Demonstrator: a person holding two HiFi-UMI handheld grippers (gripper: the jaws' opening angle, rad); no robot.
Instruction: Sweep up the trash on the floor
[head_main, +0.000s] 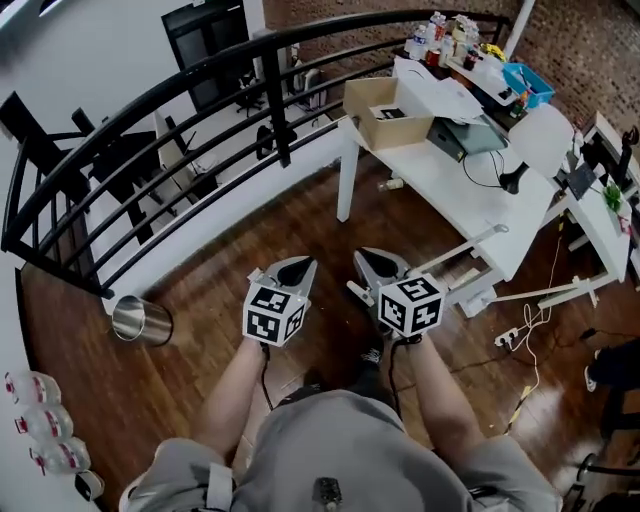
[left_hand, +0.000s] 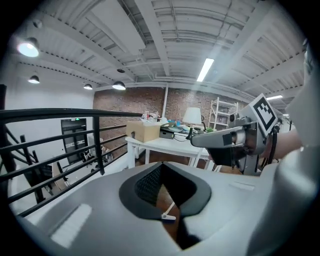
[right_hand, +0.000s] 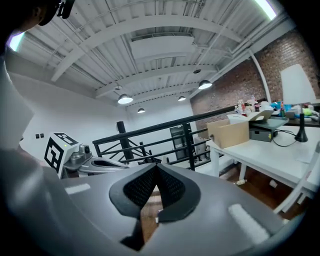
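Both grippers are held up side by side in front of the person, over the brown wood floor (head_main: 210, 270). My left gripper (head_main: 299, 264) is shut with nothing in it; its own view shows the dark pads meeting (left_hand: 161, 166). My right gripper (head_main: 367, 257) is likewise shut and empty, pads together (right_hand: 156, 167). Each gripper shows in the other's view: the right gripper (left_hand: 196, 141) and the left gripper (right_hand: 142, 162). A small pale piece of trash (head_main: 392, 184) lies on the floor under the white table. A small white stick (left_hand: 169, 214) shows on the floor below the left jaws.
A black railing (head_main: 270, 90) curves round the far side. A metal bin (head_main: 141, 320) lies on its side at left. The white table (head_main: 470, 190) holds a cardboard box (head_main: 388, 112) and clutter. White bars (head_main: 462, 250), a power strip and cables (head_main: 515, 335) lie at right.
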